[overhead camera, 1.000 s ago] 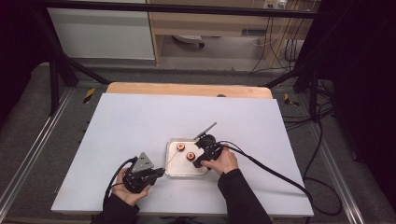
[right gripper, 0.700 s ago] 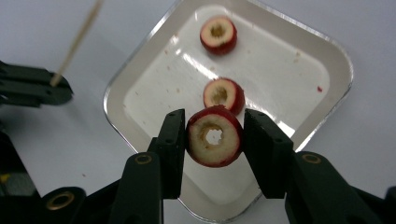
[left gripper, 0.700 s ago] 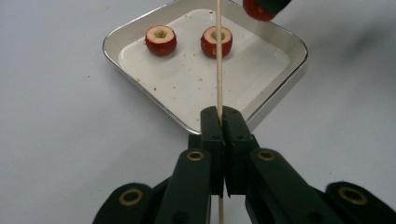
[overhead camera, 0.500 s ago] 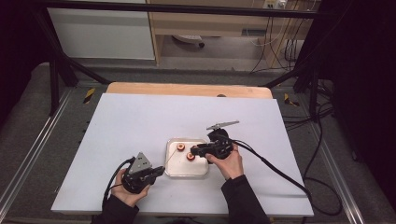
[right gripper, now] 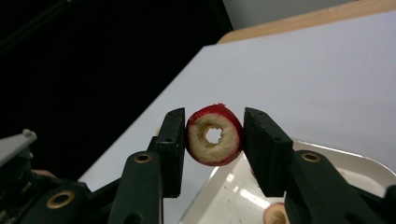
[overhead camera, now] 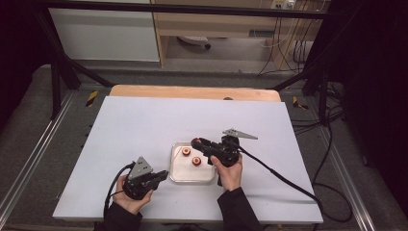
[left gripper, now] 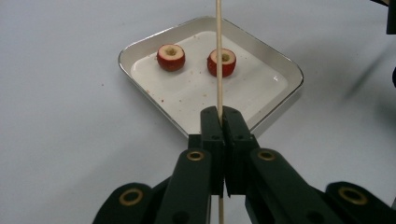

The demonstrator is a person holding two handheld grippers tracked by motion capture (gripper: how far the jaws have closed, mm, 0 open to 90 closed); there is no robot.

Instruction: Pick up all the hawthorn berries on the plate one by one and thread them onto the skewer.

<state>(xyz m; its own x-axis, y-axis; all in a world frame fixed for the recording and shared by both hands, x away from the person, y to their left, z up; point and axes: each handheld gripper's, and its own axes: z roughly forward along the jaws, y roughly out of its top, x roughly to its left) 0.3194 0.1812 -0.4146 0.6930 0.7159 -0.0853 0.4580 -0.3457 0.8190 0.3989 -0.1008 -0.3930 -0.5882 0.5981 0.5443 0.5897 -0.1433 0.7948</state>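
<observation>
Left hand-held gripper (left gripper: pixel 219 114) clamped on thin wooden skewer (left gripper: pixel 217 51); beyond, white tray (left gripper: pixel 275 105) on surface (left gripper: pixel 60 116), two cored red fruit pieces (left gripper: pixel 171 57).

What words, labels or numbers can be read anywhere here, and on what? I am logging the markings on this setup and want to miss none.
None: no readable text in any view.
The tray, the skewer, the held fruit ring and both grippers' black fingers are unmarked.
The yellow-and-black floor markers carry stripes, no letters.
The wall outlet is too small to read.
</observation>
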